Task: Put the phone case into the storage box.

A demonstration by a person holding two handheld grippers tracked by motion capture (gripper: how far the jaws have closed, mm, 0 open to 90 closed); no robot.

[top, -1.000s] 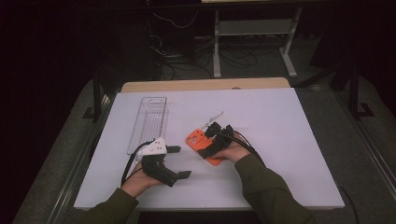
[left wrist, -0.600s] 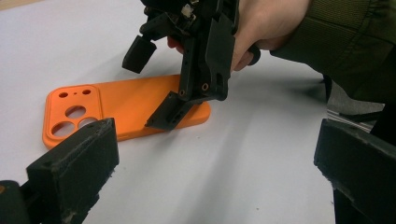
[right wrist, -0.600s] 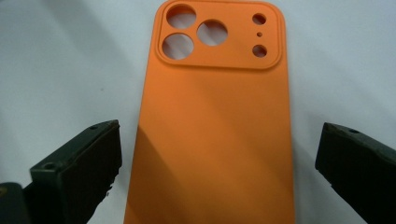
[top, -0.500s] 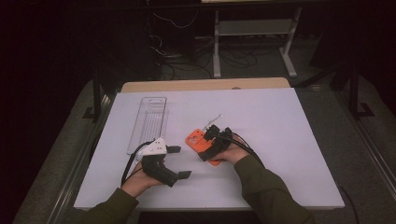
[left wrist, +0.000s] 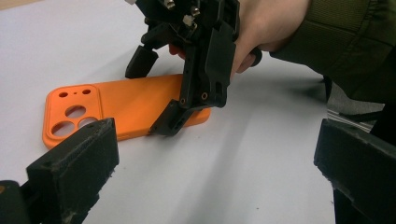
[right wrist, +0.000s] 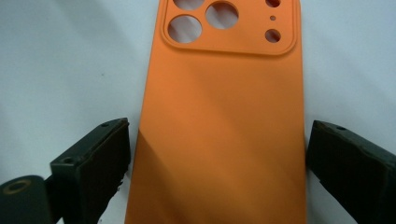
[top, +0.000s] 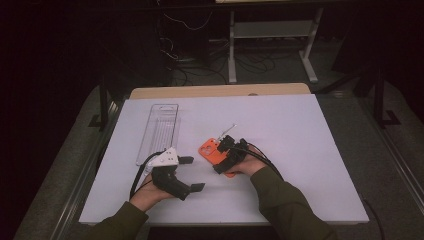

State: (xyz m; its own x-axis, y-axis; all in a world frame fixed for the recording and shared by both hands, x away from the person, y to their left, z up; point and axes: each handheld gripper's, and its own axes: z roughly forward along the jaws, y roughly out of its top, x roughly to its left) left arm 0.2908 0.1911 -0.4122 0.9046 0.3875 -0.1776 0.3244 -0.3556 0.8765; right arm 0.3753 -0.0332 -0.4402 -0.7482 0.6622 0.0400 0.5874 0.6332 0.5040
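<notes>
An orange phone case (top: pixel 210 149) lies back-up on the white table, camera holes toward the far left. My right gripper (top: pixel 221 156) points down over its near end, one jaw on each long side. In the right gripper view the case (right wrist: pixel 219 116) fills the space between the pads (right wrist: pixel 100 158), with a thin gap on both sides. These jaws have just been closing a little around the case and do not press on it. My left gripper (top: pixel 192 174) rests on the table left of the case, jaws wide open and empty, facing the case (left wrist: pixel 116 105) and the right gripper (left wrist: pixel 156 91).
A clear plastic tray (top: pixel 160 131) lies lengthwise at the back left of the white table cover (top: pixel 310 150). A thin metal pin (top: pixel 228 129) sits just beyond the case. A metal shelf frame (top: pixel 272 30) and cables stand on the dark floor behind.
</notes>
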